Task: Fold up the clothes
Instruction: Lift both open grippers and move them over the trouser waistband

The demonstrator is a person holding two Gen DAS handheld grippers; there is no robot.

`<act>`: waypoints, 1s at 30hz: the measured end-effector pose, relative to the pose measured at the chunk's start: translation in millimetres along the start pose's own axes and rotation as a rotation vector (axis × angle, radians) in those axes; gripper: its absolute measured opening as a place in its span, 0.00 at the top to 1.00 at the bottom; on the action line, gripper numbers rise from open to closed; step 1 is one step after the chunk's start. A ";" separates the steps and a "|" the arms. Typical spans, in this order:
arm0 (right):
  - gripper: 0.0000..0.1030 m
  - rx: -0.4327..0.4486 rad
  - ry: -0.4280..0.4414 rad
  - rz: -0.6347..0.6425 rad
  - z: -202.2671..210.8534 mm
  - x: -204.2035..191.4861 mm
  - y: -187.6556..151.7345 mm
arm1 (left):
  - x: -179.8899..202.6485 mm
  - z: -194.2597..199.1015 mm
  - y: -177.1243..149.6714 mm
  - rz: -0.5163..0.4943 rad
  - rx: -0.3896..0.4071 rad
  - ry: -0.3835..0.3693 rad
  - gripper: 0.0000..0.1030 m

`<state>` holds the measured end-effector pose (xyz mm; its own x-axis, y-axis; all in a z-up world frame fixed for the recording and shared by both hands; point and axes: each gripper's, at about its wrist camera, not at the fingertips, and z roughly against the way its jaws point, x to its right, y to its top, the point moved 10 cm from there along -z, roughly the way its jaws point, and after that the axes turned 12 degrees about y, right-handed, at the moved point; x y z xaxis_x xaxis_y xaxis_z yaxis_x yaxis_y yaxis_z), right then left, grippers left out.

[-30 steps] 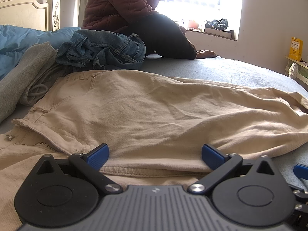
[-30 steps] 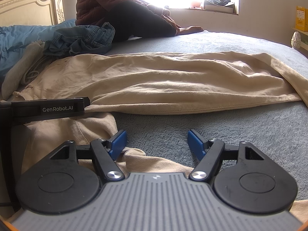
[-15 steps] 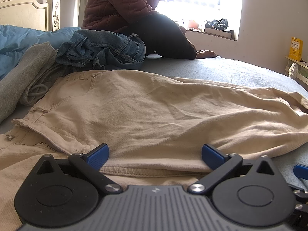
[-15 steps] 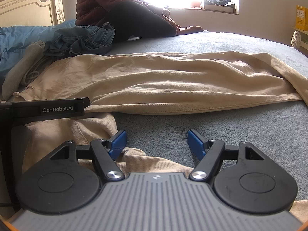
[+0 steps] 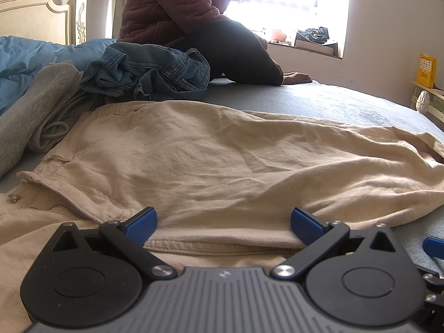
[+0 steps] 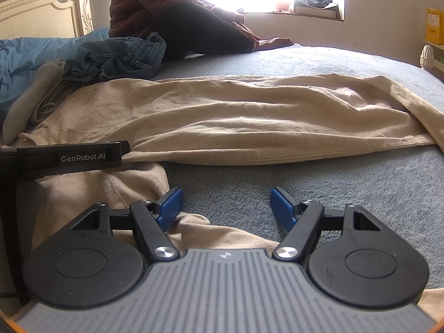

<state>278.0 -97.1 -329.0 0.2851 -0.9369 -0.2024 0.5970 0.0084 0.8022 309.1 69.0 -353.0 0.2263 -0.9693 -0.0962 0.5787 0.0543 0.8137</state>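
Note:
Beige trousers (image 5: 222,163) lie spread across the grey-blue bed, waistband and zipper at the left, one leg folded over the other and running right. My left gripper (image 5: 223,223) stands open low over the near fabric edge, its blue pads on either side of a seam. In the right wrist view the same trousers (image 6: 249,122) stretch across the middle. My right gripper (image 6: 226,204) is open over the bed cover, its left pad touching a crumpled beige fold (image 6: 194,222). The left gripper's body (image 6: 69,156) shows at the left edge.
Crumpled blue jeans (image 5: 147,72) and a grey hooded garment (image 5: 36,111) lie at the back left beside a blue duvet (image 5: 25,61). A person (image 5: 194,25) sits on the far side of the bed (image 6: 333,186) by the window. A shelf stands at the right wall.

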 end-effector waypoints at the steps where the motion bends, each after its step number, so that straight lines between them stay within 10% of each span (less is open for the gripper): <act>1: 0.32 0.000 0.000 0.000 0.0 -0.1 0.0 | 0.0 0.0 0.0 0.000 0.000 0.000 0.00; 30: 0.28 -0.021 0.069 -0.077 3.0 5.5 8.3 | -2.1 10.6 6.0 0.018 -0.019 -0.010 0.00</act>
<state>282.3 -103.3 -321.7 0.2885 -0.9087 -0.3018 0.6343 -0.0547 0.7712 303.8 68.8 -341.8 0.2291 -0.9704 -0.0759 0.5896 0.0763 0.8041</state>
